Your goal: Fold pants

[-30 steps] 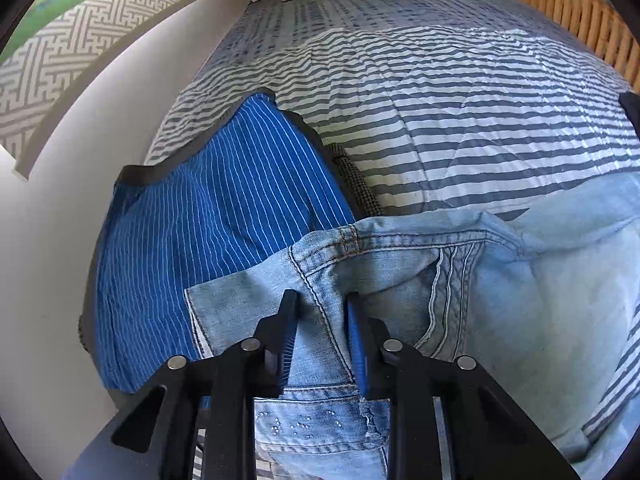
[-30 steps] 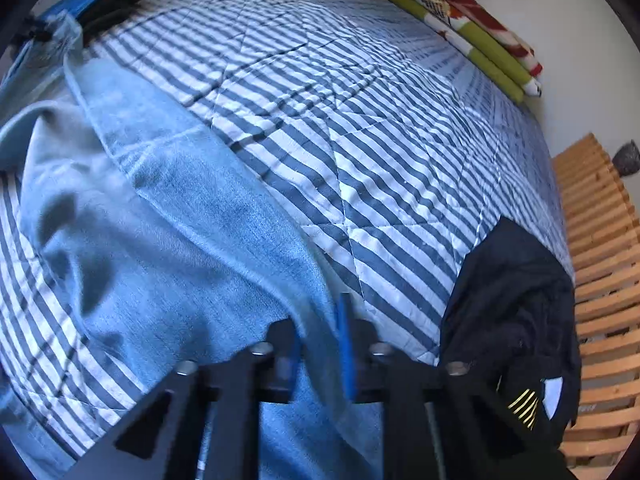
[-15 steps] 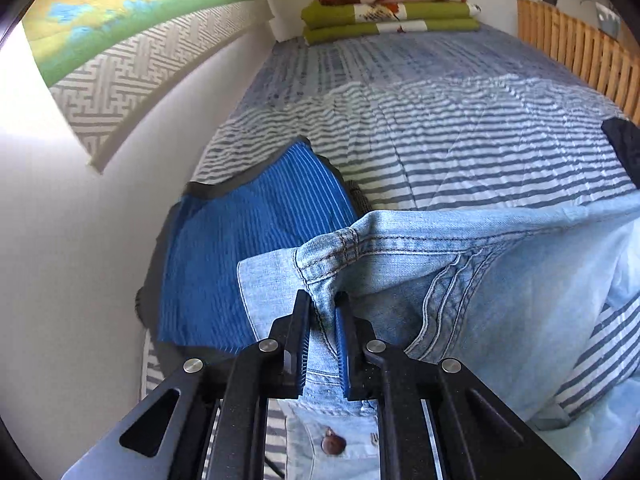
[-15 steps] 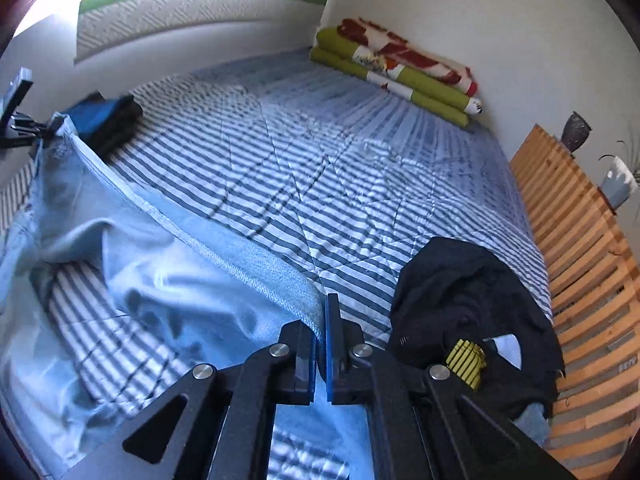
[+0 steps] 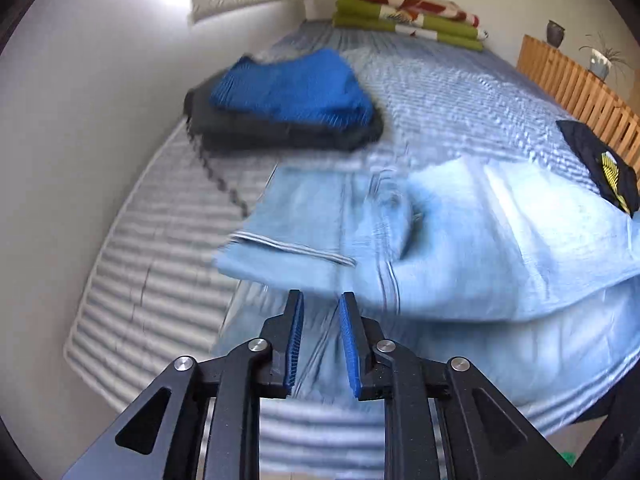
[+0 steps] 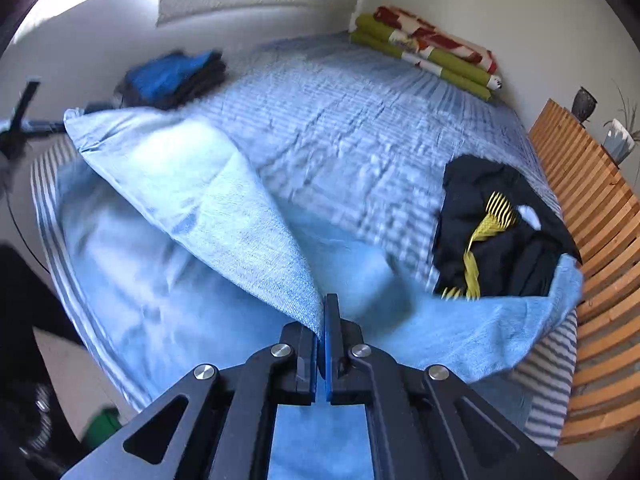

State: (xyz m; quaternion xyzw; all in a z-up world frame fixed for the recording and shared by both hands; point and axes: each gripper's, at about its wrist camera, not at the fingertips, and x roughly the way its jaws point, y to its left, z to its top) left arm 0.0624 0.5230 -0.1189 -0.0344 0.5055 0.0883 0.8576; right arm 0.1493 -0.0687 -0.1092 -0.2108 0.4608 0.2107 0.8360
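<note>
Light blue jeans (image 5: 460, 232) lie spread and doubled over on the striped bed (image 5: 460, 88), blurred by motion. My left gripper (image 5: 320, 298) hovers above their near edge; its jaws are opening and nothing sits between the blue pads. In the right wrist view the jeans (image 6: 208, 200) rise in a taut fold from the bed (image 6: 340, 120) up to my right gripper (image 6: 325, 300). That gripper is shut on the edge of the denim. More denim runs underneath it toward the right.
A folded stack of blue and dark clothes (image 5: 292, 96) (image 6: 172, 78) sits by the left wall. A crumpled black garment with yellow print (image 6: 500, 232) (image 5: 604, 164) lies at the right. Folded green and red blankets (image 6: 428, 52) lie at the far end. A wooden slatted frame (image 6: 592, 220) borders the right side.
The left gripper has let go of the jeans' waistband and pulled back from the bed. The right gripper has stayed shut on the denim and has also drawn back and up.
</note>
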